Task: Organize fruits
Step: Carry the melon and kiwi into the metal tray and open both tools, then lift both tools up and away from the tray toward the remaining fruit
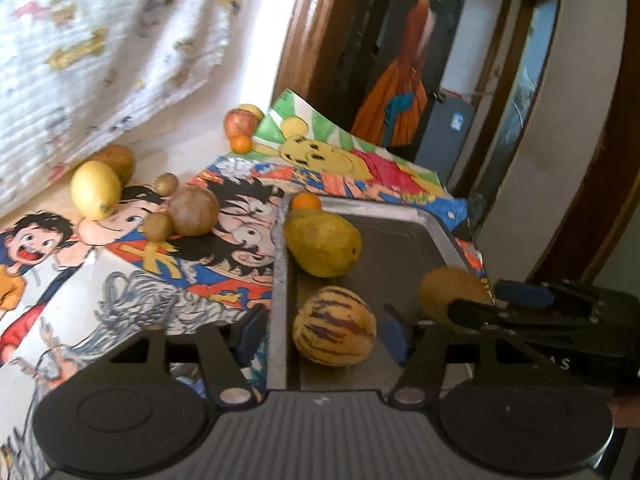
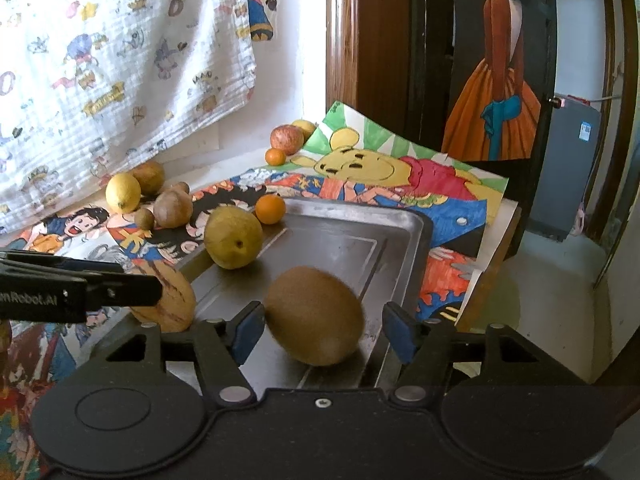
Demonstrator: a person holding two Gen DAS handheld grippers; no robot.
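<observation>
Kiwi [image 2: 314, 316] sits on the metal tray [image 2: 400, 236], between the right gripper's [image 2: 322, 330] wide-open fingers, not pinched. Looks soft and fuzzy, so I'd squeeze gently across its middle. Left gripper [image 1: 324, 330] gapes around the striped melon [image 1: 334, 326].
</observation>
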